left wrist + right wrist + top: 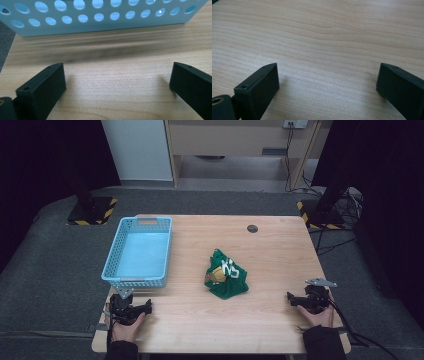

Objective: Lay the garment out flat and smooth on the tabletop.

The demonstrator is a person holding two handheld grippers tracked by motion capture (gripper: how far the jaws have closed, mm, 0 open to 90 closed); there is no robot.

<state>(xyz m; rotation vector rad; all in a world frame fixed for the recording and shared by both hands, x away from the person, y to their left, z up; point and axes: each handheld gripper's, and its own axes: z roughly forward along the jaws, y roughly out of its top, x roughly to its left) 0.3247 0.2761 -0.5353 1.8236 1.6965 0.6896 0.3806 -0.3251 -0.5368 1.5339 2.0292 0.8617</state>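
The crumpled green garment (226, 275), with white lettering and a yellow patch showing in its folds, lies near the middle of the wooden table (280, 245), untouched and well apart from both my claws. To its left, at the table's left edge, sits the light blue perforated basket (113, 255), its near wall just beyond my left gripper (149, 306). That claw rests at the near left corner, held in my left hand (124, 326); in the left gripper view its jaws stand wide apart with bare wood between them and the basket's holed wall (100, 17) right ahead. My right gripper (290, 296) lies near the near right corner, in my right hand (316, 316), pointing left toward the garment. Its jaws too gape wide over bare wood grain (324, 50), clasping nothing.
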